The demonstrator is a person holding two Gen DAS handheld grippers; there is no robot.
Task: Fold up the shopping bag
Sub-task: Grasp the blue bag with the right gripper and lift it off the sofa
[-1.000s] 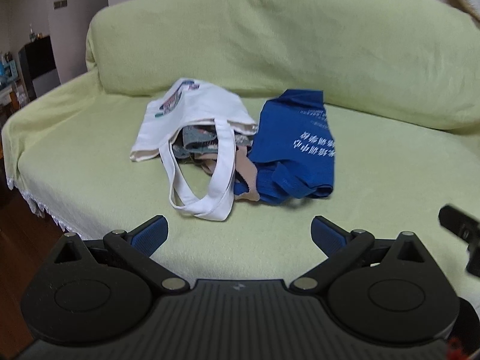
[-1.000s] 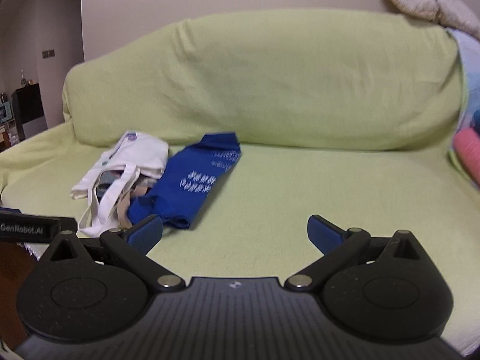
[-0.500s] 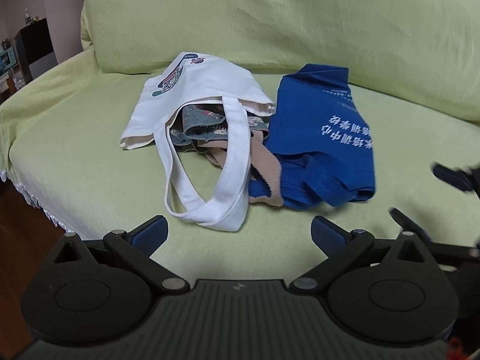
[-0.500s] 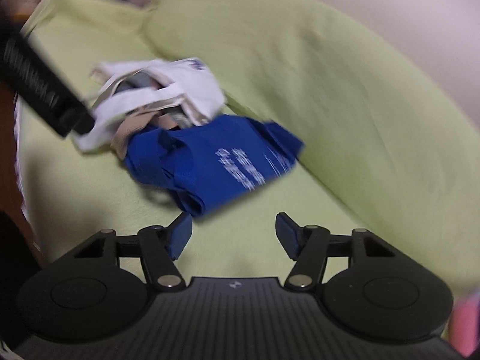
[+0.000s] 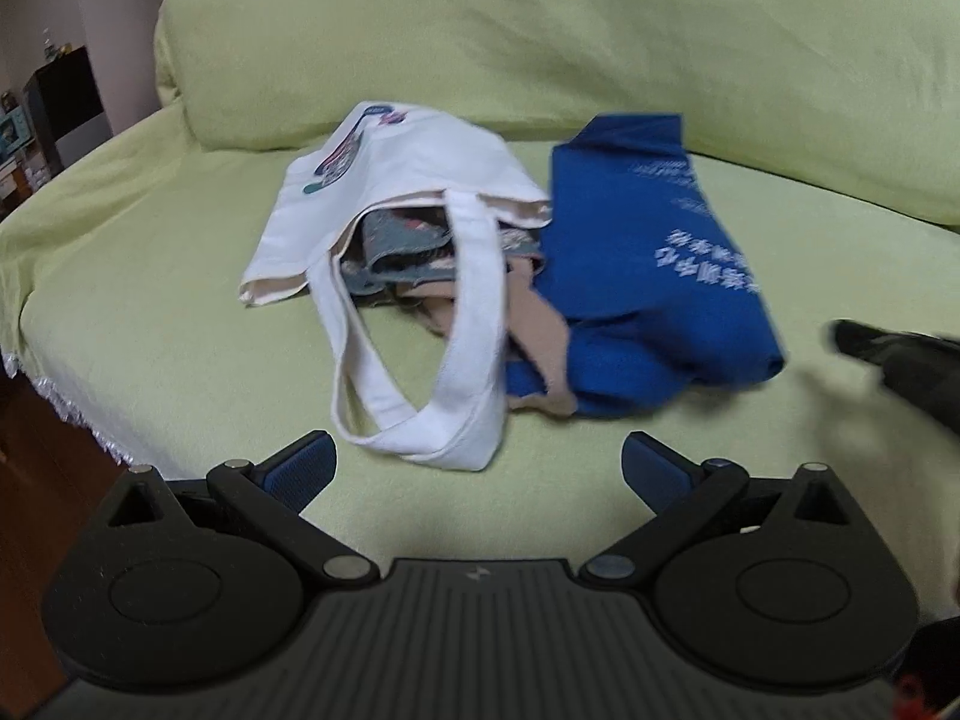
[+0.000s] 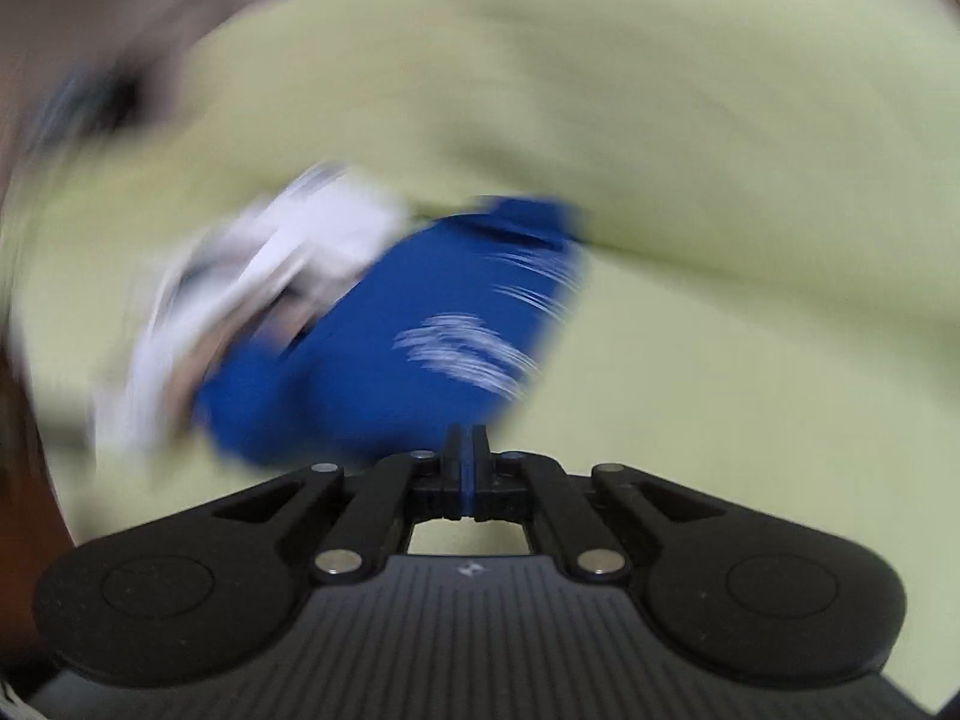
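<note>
Left tongs (image 5: 477,465) released, lower centre of frame, short of white bag (image 5: 414,180). Right tongs (image 6: 465,450) clenched, empty, before blue bag (image 6: 384,360) on sofa (image 5: 180,312).

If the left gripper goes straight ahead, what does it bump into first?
Probably the white bag's handle loop. It lies on the sofa just ahead of the open left gripper, between its fingers' line. Depth is hard to judge, so it may touch sofa first.

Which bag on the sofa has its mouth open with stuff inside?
The white tote, left of the flat blue bag; patterned fabric shows in its open mouth.
</note>
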